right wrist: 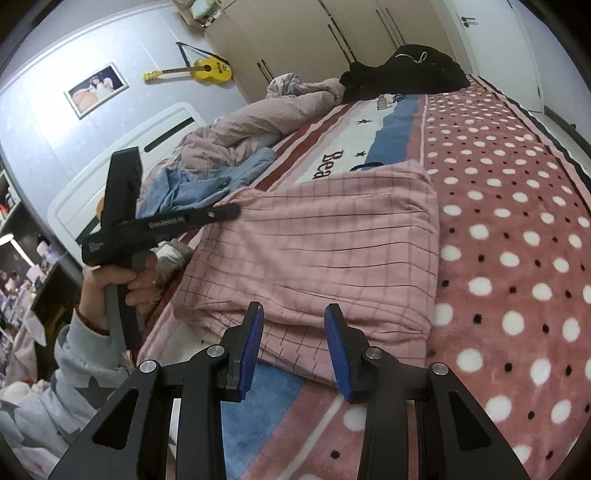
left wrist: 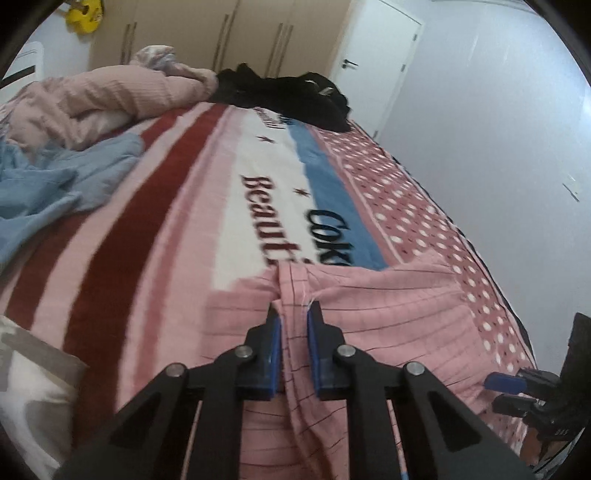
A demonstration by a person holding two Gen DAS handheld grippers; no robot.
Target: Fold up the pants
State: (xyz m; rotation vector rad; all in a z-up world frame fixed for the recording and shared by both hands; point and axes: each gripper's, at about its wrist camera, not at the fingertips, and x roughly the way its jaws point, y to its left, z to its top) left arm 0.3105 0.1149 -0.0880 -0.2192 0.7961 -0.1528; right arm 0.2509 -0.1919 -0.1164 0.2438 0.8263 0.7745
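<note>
The pink checked pants [right wrist: 321,240] lie folded into a thick rectangle on the bed. In the left wrist view a raised fold of the pants [left wrist: 388,314] sits pinched between the blue pads of my left gripper [left wrist: 294,314], which is shut on it. The right wrist view shows that same left gripper [right wrist: 231,212] at the pants' far left edge, held by a person's hand [right wrist: 125,280]. My right gripper [right wrist: 295,317] stands open just above the near edge of the pants, and its pads do not press the cloth. It also shows at the right edge of the left wrist view as the right gripper [left wrist: 517,387].
A striped and dotted blanket [right wrist: 517,221] covers the bed. A crumpled blue garment [right wrist: 207,184], a pink quilt [right wrist: 258,122] and a black heap of clothes [right wrist: 406,70] lie farther back. A wardrobe [left wrist: 229,33] and door [left wrist: 380,55] stand beyond the bed.
</note>
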